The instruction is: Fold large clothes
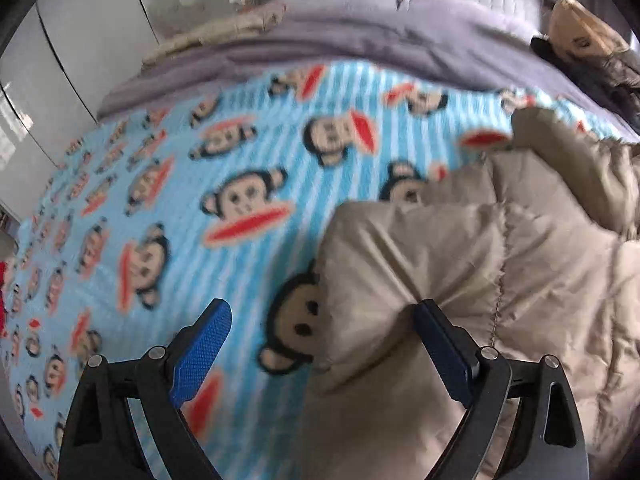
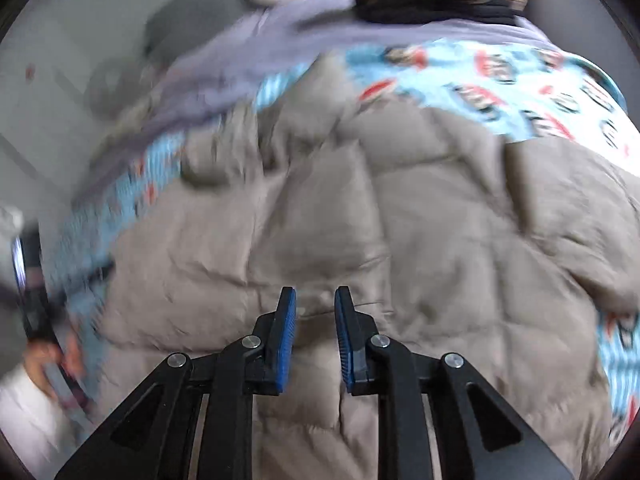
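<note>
Coat: a beige quilted puffer coat (image 2: 360,208) lies spread on the bed, on a blue monkey-print blanket (image 1: 180,208); a purple cover (image 1: 360,40) sits beyond it
Left gripper (image 1: 320,344): fingers spread wide over the coat's edge; one blue finger (image 1: 440,352) against the fabric, the other over the blanket — nothing pinched
Right gripper (image 2: 315,336): fingers narrowed to a small gap above the coat's middle; no fabric visibly caught between them
Handling: soft, puffy, light for its bulk; the smooth shell looks slippery, so a shallow pinch may slide off
Where to grip: probably at a stitched seam or the hem edge — thinner there, easier to clamp
Blur: the right view is smeared; fine contact is hard to judge
</note>
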Demonstrator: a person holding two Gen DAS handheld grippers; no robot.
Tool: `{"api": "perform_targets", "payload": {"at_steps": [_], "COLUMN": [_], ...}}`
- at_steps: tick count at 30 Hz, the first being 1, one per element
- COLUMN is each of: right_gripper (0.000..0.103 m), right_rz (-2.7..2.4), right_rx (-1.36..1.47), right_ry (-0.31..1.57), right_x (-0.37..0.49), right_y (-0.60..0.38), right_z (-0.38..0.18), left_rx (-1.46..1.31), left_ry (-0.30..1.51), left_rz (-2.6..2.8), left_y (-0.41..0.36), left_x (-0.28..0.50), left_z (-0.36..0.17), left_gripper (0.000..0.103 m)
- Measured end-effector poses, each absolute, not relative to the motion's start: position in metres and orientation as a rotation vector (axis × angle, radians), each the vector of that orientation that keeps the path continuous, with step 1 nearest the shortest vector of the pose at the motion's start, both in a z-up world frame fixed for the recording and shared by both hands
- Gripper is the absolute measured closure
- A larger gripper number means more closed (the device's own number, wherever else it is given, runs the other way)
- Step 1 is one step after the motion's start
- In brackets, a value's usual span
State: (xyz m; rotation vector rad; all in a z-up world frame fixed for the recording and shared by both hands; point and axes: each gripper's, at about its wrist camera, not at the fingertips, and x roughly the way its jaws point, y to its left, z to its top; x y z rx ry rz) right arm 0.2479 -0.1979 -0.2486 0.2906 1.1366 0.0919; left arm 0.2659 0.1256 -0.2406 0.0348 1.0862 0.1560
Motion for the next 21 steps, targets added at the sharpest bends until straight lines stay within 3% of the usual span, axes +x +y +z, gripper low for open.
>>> {"api": "perform_targets", "payload": {"at_steps": [2, 4, 14, 15, 17, 19, 21], "right_gripper": [0.091, 0.092, 0.085, 0.083, 0.064, 0.055, 0.054], "right_rz": [0.075, 0.060, -0.001, -0.004, -0.006, -0.003, -0.005], "right_rx": [0.329, 0.424, 0.693, 0.711, 0.734, 0.761, 0.778], "right_ry": [1.145, 1.140, 1.158, 1.160, 1.166, 1.164, 1.166], "right_x": [0.263, 0.274, 0.240, 0.236, 0.225, 0.217, 0.205], "right_y": [-0.205, -0.219, -0.292, -0.297, -0.302, -0.307, -0.310], "right_z": [-0.267, -0.271, -0.261, -0.260, -0.260, -0.258, -0.259], "left_rx": [0.034, 0.041, 0.082, 0.104, 0.135, 0.141, 0.150], "left_ry": [1.089, 1.090, 1.136, 1.153, 1.174, 1.188, 1.222], "left_rz": [0.159, 0.168, 0.095, 0.066, 0.008, -0.043, -0.104], "left_y": [0.122, 0.121, 0.102, 0.094, 0.076, 0.058, 0.036], "left_x": [0.268, 0.267, 0.231, 0.224, 0.209, 0.196, 0.182], "left_z": [-0.246, -0.245, -0.211, -0.208, -0.204, -0.200, -0.200], "left_gripper": [0.009, 0.009, 0.009, 0.009, 0.009, 0.009, 0.009]}}
